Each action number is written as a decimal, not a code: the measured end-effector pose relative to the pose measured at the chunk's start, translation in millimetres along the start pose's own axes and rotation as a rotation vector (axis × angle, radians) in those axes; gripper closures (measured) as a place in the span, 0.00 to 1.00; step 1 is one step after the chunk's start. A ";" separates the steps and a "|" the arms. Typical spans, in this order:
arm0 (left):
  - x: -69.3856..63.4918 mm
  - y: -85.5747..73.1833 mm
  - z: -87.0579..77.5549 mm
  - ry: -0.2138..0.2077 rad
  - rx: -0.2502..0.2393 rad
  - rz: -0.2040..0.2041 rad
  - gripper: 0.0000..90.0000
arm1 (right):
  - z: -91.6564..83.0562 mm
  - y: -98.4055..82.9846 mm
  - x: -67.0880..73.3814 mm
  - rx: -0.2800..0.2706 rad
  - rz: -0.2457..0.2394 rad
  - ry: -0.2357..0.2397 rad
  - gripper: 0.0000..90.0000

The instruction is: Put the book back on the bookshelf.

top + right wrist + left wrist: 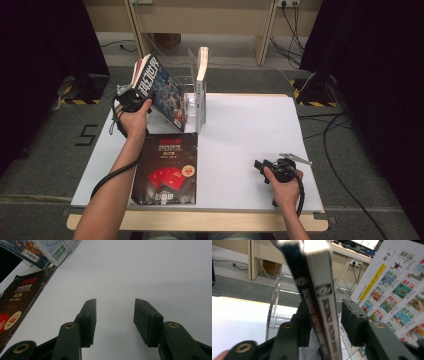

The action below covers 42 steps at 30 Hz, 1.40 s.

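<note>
While my left tongs point(322, 322) straddle the leaning magazine's point(159, 90) spine unclamped, its length runs toward twelve o'clock; right tongs point(115, 322) gape empty.

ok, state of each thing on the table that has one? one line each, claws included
Science fiction magazine: tilted, leaning toward the clear stand, spine between the left claw's jaws.
Left claw: open, a gap to the spine at the right jaw.
White book: upright in the clear acrylic stand.
Dark 2023 magazine: flat, closed, cover up.
Right claw: open, holding nothing, low over the white table.
</note>
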<state>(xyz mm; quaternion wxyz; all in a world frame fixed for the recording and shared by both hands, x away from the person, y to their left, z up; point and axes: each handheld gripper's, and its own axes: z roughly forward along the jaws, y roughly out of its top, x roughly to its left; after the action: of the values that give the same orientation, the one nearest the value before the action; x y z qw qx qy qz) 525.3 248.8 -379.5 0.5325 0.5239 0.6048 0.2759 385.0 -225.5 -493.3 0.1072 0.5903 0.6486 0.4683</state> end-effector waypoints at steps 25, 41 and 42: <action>-34.6 20.9 10.5 0.060 0.001 0.294 0.84 | 0.5 -1.5 -2.2 -0.003 -0.005 -0.003 0.60; -39.3 -4.8 2.1 0.134 -0.134 0.319 0.81 | -1.4 -1.9 -1.9 -0.003 0.001 -0.004 0.60; -40.1 -4.6 2.1 0.136 -0.132 0.332 0.80 | -1.3 -1.9 -1.9 -0.001 0.002 -0.004 0.60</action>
<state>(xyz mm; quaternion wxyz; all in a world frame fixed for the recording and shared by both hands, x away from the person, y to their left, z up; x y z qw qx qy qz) 521.1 209.7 -370.0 0.4710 0.5606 0.5251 0.4338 383.3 -227.6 -494.8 0.1085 0.5918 0.6476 0.4676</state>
